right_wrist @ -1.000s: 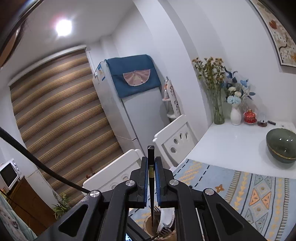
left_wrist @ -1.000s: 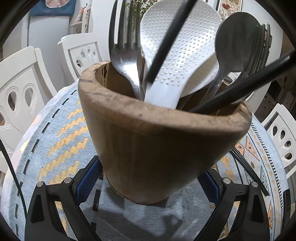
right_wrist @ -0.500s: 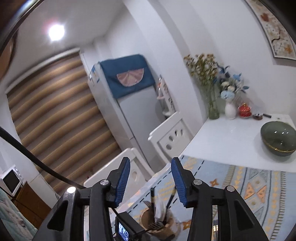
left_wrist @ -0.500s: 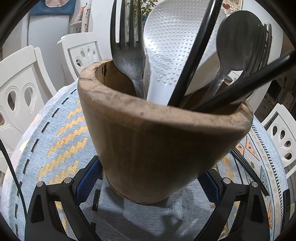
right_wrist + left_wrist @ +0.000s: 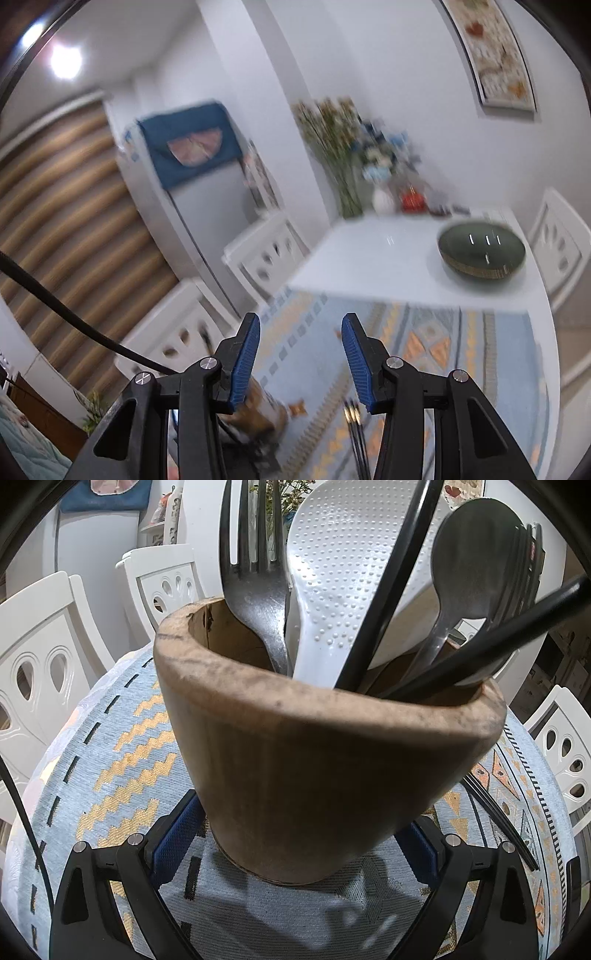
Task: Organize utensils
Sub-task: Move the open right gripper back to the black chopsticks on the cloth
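A black chopstick [image 5: 384, 590], lately clamped, is now seen resting in the wooden holder [image 5: 317, 753] at frame centre. The right gripper [image 5: 301, 360] is parted and empty. The holder is braced by the left gripper [image 5: 295, 845]. More chopsticks [image 5: 354, 432] are left on the cloth at lower centre.

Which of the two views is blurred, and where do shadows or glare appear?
Right wrist view: motion blur smears the flowers and green bowl; the ceiling lamp glares; the right gripper looks sharp. Left wrist view: sharp, with fisheye bending at the edges; the wooden holder casts a shadow on the cloth toward the camera.
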A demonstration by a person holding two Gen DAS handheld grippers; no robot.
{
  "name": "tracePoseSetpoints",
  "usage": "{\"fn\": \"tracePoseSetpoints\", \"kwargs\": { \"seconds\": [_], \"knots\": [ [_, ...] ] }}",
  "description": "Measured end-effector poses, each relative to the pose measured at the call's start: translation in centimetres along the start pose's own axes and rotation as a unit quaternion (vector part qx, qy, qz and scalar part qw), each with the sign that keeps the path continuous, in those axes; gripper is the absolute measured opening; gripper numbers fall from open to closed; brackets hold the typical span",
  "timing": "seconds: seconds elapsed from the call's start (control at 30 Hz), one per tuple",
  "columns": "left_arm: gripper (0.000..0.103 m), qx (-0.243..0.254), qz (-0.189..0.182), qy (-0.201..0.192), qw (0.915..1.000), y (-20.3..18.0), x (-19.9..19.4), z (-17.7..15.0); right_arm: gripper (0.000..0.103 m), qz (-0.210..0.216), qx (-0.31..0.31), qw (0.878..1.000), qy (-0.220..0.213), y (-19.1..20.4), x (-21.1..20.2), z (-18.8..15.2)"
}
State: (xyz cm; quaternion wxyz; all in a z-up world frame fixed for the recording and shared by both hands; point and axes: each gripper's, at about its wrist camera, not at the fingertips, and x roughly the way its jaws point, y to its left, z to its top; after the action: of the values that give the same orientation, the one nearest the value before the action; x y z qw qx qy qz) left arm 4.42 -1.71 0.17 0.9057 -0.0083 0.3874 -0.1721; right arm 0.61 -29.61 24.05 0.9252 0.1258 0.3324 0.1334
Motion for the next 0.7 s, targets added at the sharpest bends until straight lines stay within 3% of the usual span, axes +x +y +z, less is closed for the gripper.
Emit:
{"fn": "tracePoseSetpoints", "kwargs": {
  "seconds": [0.1,0.17,0.4,0.6,0.7],
  "knots": [
    [0.097,0.0,0.001,0.003,1.0,-0.1,0.0,-0.2,0.05,-0.051,0.013,0.991,0.121,-2.4,5.4,-2.7],
    [0.097,0.0,0.0,0.005,1.0,0.0,0.1,-0.2,0.05,-0.053,0.013,0.983,0.173,-4.0,8.7,-5.3],
    [0.097,0.0,0.002,0.004,1.0,0.1,0.1,-0.1,0.038,-0.059,0.016,0.968,0.243,-7.6,16.0,-9.8],
    [0.097,0.001,0.004,0.009,1.0,0.1,0.3,-0.2,0.019,-0.059,-0.01,0.961,0.271,-8.4,18.8,-11.5],
    [0.097,0.002,0.006,0.01,0.9999,0.0,0.4,-0.2,0.017,-0.064,-0.014,0.957,0.284,-8.5,19.9,-12.4]
  ]
}}
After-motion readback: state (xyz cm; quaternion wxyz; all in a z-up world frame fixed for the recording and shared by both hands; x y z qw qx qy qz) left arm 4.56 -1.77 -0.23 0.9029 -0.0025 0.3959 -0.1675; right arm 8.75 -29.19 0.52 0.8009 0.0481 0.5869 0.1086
